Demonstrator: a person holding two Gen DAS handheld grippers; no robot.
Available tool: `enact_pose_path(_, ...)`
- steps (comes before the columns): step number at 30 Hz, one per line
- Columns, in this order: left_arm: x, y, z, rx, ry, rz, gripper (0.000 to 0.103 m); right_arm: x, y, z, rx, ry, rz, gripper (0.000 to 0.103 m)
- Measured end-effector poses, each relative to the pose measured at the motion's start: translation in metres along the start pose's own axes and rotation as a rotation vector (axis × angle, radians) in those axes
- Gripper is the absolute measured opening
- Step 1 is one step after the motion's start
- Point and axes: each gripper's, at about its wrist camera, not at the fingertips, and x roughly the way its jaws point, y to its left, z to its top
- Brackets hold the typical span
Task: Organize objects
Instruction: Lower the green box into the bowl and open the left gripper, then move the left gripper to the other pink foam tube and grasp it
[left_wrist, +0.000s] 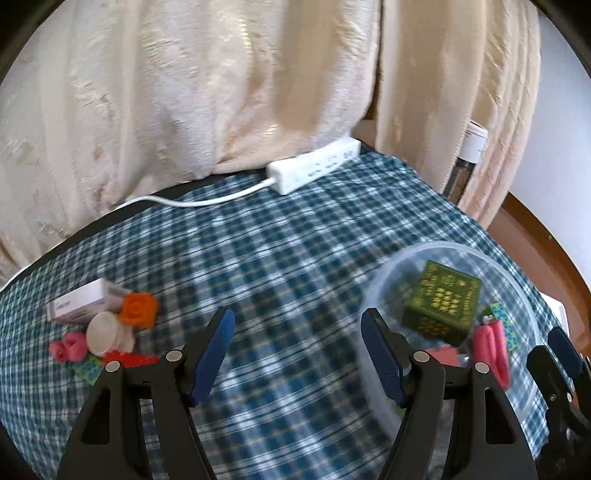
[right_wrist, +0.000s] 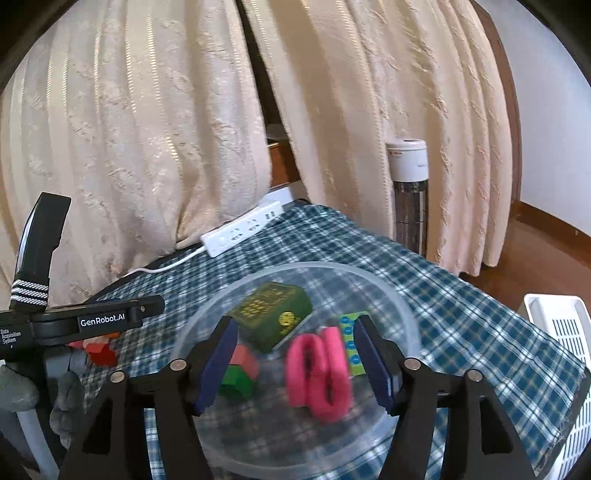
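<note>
Left gripper (left_wrist: 297, 350): jaws wide apart, nothing between them, only checked cloth (left_wrist: 280, 258) of the worktop below.
Right gripper (right_wrist: 291, 363): jaws well apart over the bowl; the pink scrunchie lies in the gap below them, and the blur hides whether the pads touch it.
Bowl (right_wrist: 402, 302): clear plastic, directly beneath the right gripper and to the right of the left gripper.
Green box (right_wrist: 275, 314): in the bowl, just ahead of the right gripper's left finger.
Pink scrunchie (right_wrist: 319, 373): in the bowl, between the right gripper's fingers.
Red and green blocks (right_wrist: 240, 373): in the bowl, beside the right gripper's left finger.
Patterned card (right_wrist: 351, 343): in the bowl, by the right finger.
Pile still outside (left_wrist: 103, 325): left of the left gripper: white box (left_wrist: 79, 301), orange brick (left_wrist: 138, 310), pale round disc (left_wrist: 101, 330), pink roll (left_wrist: 68, 345).
Power strip (left_wrist: 314, 164): far ahead of the left gripper, at the worktop's back edge by the curtain (left_wrist: 184, 92).
</note>
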Motion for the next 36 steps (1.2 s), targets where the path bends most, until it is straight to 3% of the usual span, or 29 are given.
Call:
enact_pose_path(19,-0.026,0.134,-0.031,-0.189,-0.016,0.117,0.074,0.008,0.092,-0.007,-0.118,0.089,0.165,0.087)
enact_pose_path(31,-0.025,0.200,-0.039,-0.314,-0.043,0.178,0.082,0.029,0.144,-0.024,-0.207,0.191,0.232,0.088)
enact_pose_path(36,-0.017,0.216,-0.036,-0.352,-0.044,0.162,0.085,0.038,0.157,-0.031,-0.222,0.233,0.251,0.088)
